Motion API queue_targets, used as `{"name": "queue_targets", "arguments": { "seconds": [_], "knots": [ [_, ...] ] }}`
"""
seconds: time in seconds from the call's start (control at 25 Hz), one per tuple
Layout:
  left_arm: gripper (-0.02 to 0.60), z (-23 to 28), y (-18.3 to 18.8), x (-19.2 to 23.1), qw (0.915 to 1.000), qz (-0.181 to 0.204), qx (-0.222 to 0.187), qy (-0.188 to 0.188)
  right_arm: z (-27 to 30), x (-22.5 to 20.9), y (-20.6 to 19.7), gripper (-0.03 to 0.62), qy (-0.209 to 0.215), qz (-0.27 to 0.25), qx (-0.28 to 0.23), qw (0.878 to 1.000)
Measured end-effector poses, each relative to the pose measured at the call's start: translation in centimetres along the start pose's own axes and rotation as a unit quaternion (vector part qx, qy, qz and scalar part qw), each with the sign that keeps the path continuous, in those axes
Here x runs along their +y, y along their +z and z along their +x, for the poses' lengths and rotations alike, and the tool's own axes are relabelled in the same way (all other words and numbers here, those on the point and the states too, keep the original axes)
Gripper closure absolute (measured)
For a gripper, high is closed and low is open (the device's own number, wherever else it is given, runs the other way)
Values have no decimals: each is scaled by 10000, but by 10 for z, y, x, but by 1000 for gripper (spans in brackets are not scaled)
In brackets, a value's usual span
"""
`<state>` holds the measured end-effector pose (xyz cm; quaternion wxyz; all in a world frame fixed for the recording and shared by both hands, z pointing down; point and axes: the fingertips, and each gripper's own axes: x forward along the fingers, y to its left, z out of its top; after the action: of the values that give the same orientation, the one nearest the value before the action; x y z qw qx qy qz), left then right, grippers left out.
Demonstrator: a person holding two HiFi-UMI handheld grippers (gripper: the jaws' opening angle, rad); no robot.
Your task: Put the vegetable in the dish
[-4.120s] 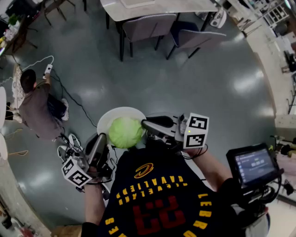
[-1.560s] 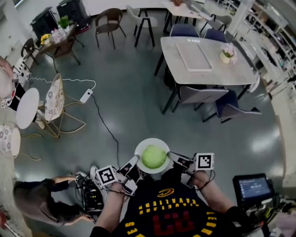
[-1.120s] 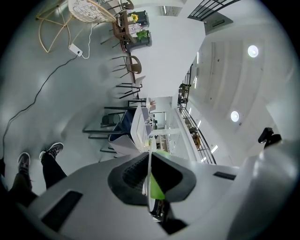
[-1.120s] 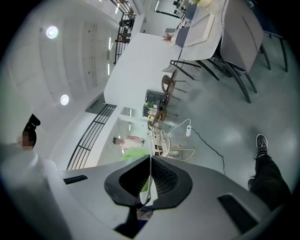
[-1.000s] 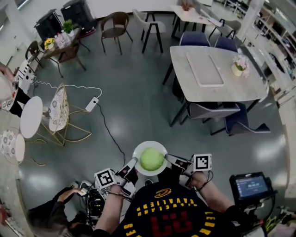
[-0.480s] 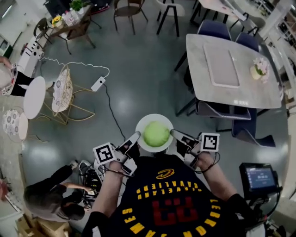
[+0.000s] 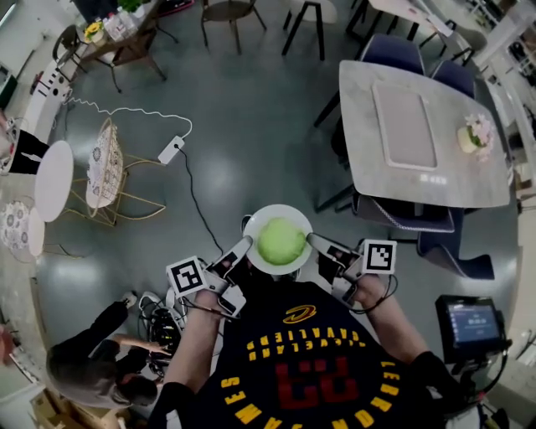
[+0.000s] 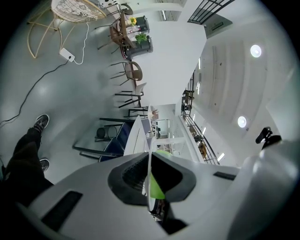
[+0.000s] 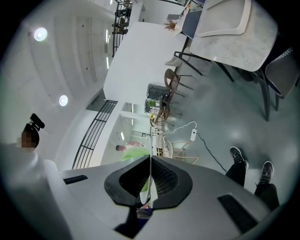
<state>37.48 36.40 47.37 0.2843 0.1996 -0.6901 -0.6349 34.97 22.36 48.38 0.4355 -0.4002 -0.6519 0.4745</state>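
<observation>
1. You are standing in a large open hall, more a café-style lounge in an office building than a home. A polished grey floor spreads wide around you.
2. On your right is a pale stone-look table with a flower pot and upholstered chairs. On your left are a round white table and a gold wire chair.
3. A power strip trails its cable across the floor.
4. Your left gripper view shows recessed ceiling lights and an upper-floor railing.
</observation>
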Motion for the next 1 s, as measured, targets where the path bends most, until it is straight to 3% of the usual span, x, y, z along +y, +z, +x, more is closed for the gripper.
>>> {"name": "queue_targets", "arguments": {
  "seconds": [0.12, 0.6, 1.0],
  "knots": [
    [566, 17, 26, 3, 9999, -32, 104, -15, 16, -5, 22, 579, -74, 24, -71, 9999],
    [566, 92, 191, -2, 9976, -145, 673, -119, 129, 2, 143, 579, -396, 27, -656, 9971],
    [566, 135, 254, 3, 9937, -330, 1072, -64, 164, -7, 194, 579, -764, 314, -1315, 9879]
  ]
}}
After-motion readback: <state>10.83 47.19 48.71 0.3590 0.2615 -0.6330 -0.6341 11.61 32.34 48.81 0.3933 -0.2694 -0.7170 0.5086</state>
